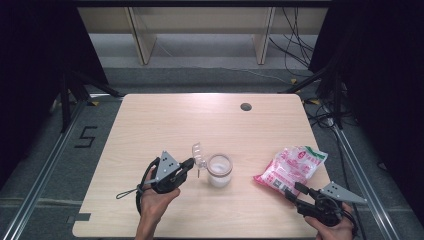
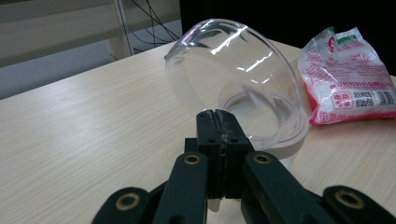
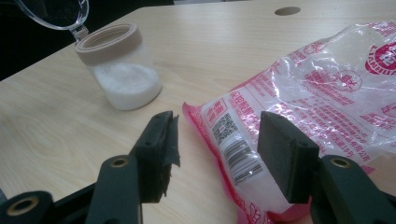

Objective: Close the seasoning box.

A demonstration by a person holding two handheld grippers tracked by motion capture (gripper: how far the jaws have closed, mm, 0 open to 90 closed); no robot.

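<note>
A small clear jar (image 1: pixel 220 171) with a beige rim and white powder inside stands at the table's front middle. Its clear domed lid (image 1: pixel 198 155) is tipped up and back on the left of the rim, and seems joined to it there. My left gripper (image 1: pixel 191 163) is shut on the lid's edge; in the left gripper view the lid (image 2: pixel 233 70) rises just past the closed jaws (image 2: pixel 218 122). A pink and white plastic bag (image 1: pixel 292 167) of white grains lies at the front right. My right gripper (image 1: pixel 295 191) is open, its jaws (image 3: pixel 219 123) on either side of the bag's near corner (image 3: pixel 233 149).
The wooden table (image 1: pixel 165 120) has a dark round grommet hole (image 1: pixel 245 106) at the back right. The bag lies close to the table's right edge. Black curtains and metal floor rails flank the table.
</note>
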